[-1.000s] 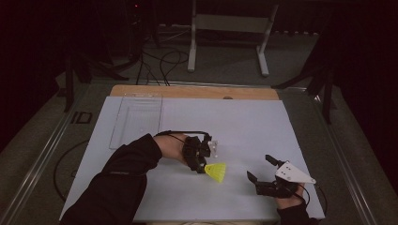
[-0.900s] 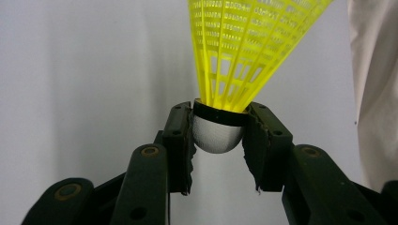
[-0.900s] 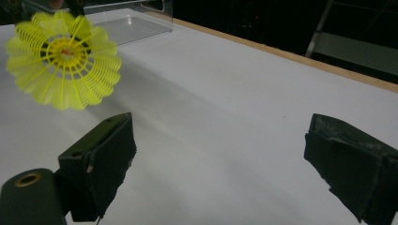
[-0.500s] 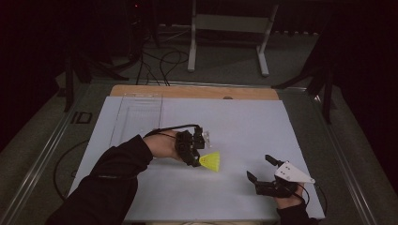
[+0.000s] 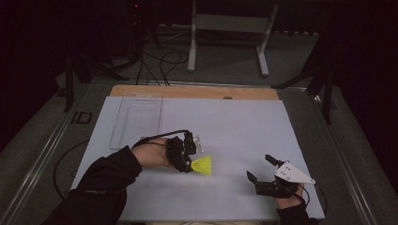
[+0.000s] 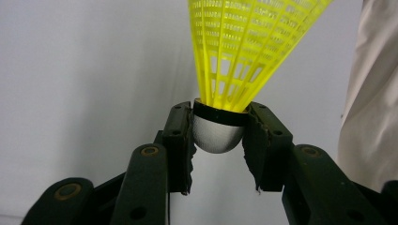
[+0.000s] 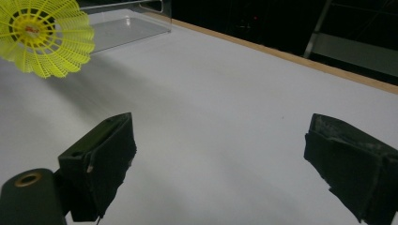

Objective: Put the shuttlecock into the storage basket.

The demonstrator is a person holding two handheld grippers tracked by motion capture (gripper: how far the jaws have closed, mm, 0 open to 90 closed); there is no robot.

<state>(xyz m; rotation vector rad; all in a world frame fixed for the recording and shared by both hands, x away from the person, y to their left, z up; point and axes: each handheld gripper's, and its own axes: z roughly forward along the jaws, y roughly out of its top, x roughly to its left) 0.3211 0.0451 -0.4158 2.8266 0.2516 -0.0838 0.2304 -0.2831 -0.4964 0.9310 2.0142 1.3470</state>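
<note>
Overhead, high view:
Table: white rectangular tabletop (image 5: 234, 126) w/ wooden strip along far edge.
Tray: clear plastic rectangular tray (image 5: 137, 120) lying flat at far-left of table, well apart from both hands.
Left gripper: black two-jaw left gripper (image 5: 187, 161) held in left hand (image 5: 157, 152), dark sleeve coming in from bottom-left; jaws point twd table centre, clamped on the shuttle's cap.
Shuttle: yellow plastic mesh-skirt shuttlecock (image 5: 202, 165) sticks out of left gripper, skirt flaring rightward, just abv tabletop near front-centre.
Right gripper: black two-jaw right gripper (image 5: 262, 168) w/ grey three-cornered plate on top, at front-right, near table edge; jaws spread wide, nothing btwn them; well apart from shuttle.

Left gripper view:
Jaws: both black pads pressed on the shuttle's (image 6: 244, 51) rounded white cap w/ black band, one each side.
Skirt: yellow lattice fans up and away, open end out of frame.
Backdrop: white tabletop behind; pale cloth at right edge, can't tell what it is.

Right gripper view:
Jaws: wide apart, bare white tabletop btwn them.
Shuttle: seen open-end-on at top-left (image 7: 44, 37), off the surface, far side of jaws.
Tray: clear tray (image 7: 126, 28) beyond shuttle, near wooden edge.
</note>
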